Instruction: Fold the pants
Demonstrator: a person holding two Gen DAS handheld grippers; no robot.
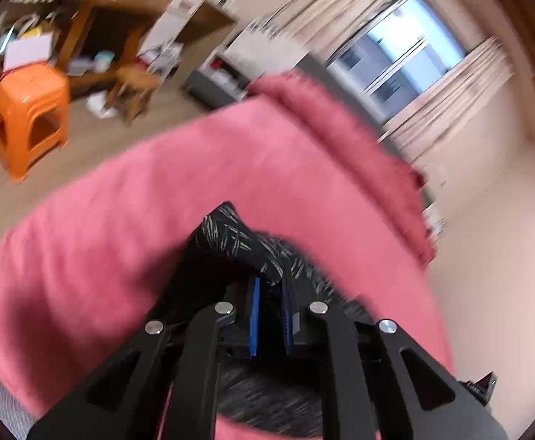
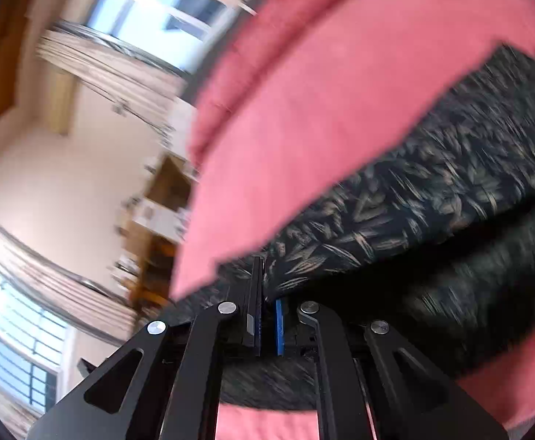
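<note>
— So where are the pants (image 2: 432, 168) found, and how far has the folding been taken?

— They are seen spread on a pink blanket (image 1: 157, 190), with one edge gathered and raised. No finished fold is shown; it is judged that an early fold is being started, and that the lifted edge must yet be carried over and laid flat.

— And how is the cloth held?

— A bunched corner is pinched in the left claw (image 1: 269, 286), whose blue pads are nearly closed on it. Another part of the edge is clamped in the right claw (image 2: 267, 293), pressed tight shut.

— What is the fabric like?

— Thin, limp, dark cloth is shown, printed with pale feathery strokes, sagging between the grips. The blanket under it looks fleecy and soft. Beyond, an orange stool (image 1: 29, 117) is stood on a wooden floor (image 1: 95, 146).
</note>
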